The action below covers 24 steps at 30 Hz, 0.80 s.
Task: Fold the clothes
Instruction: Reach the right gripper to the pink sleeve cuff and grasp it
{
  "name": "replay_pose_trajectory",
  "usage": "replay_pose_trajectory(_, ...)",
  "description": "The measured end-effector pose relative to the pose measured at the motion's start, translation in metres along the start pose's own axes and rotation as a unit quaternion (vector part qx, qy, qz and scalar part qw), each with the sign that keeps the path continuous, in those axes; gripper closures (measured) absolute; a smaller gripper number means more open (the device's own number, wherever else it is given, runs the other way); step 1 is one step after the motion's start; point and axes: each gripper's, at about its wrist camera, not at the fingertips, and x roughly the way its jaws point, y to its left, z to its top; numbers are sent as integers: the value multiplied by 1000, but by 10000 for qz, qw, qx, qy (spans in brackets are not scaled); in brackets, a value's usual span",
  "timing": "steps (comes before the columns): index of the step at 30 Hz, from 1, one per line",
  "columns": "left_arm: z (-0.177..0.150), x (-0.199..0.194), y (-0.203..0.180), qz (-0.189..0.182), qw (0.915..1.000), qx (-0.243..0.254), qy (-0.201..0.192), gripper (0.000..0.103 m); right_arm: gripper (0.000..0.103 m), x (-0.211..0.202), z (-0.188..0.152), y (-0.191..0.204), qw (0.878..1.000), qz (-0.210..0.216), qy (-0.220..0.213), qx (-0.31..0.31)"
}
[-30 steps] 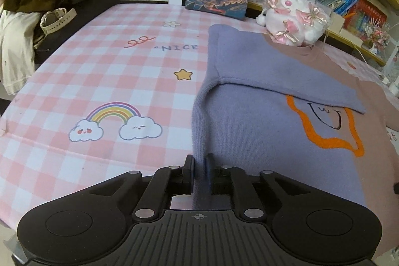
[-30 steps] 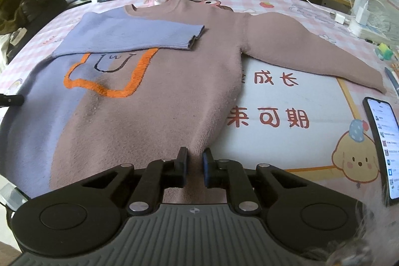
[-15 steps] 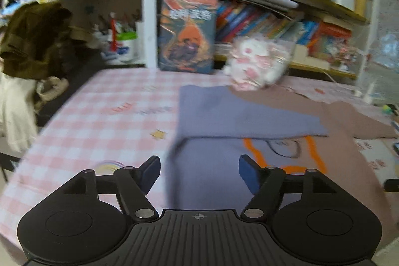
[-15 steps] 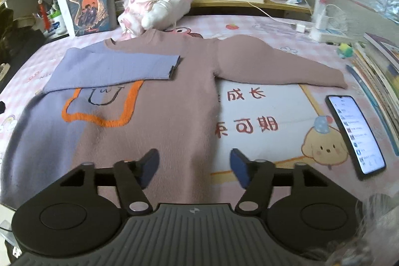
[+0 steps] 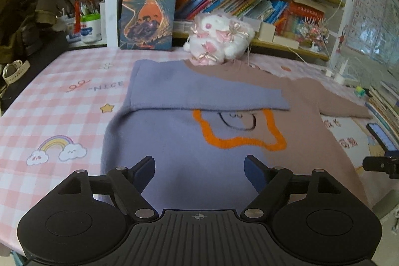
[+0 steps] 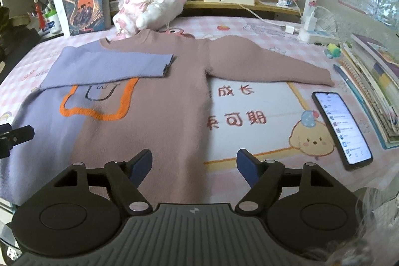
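Observation:
A sweater, half lilac and half dusty pink with an orange outline on the chest, lies flat on the pink checked tablecloth. Its lilac sleeve is folded across the chest. The pink sleeve stretches out to the right. My left gripper hovers over the lilac hem, jaws still opening, nothing between them. My right gripper hovers over the pink hem's right edge, jaws also opening and empty.
A phone lies lit at the right, beside stacked books. A plush toy and an upright book stand behind the collar. Dark clothes pile at the left. Shelves of books fill the back.
Both grippers were shut on the sweater's hem, then let go, opened wide and lifted back from it. The sweater now lies flat.

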Motion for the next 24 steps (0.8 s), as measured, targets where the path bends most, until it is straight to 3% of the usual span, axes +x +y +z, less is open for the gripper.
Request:
replay_pose_trajectory(12,11,18,-40,378,9992,-16,94,21,29,21,31,-36,9993,348,-160,-22)
replay_pose_trajectory(24,8,36,-106,1157,9916,-339,462,21,26,77,85,-140,9984,550,4,116)
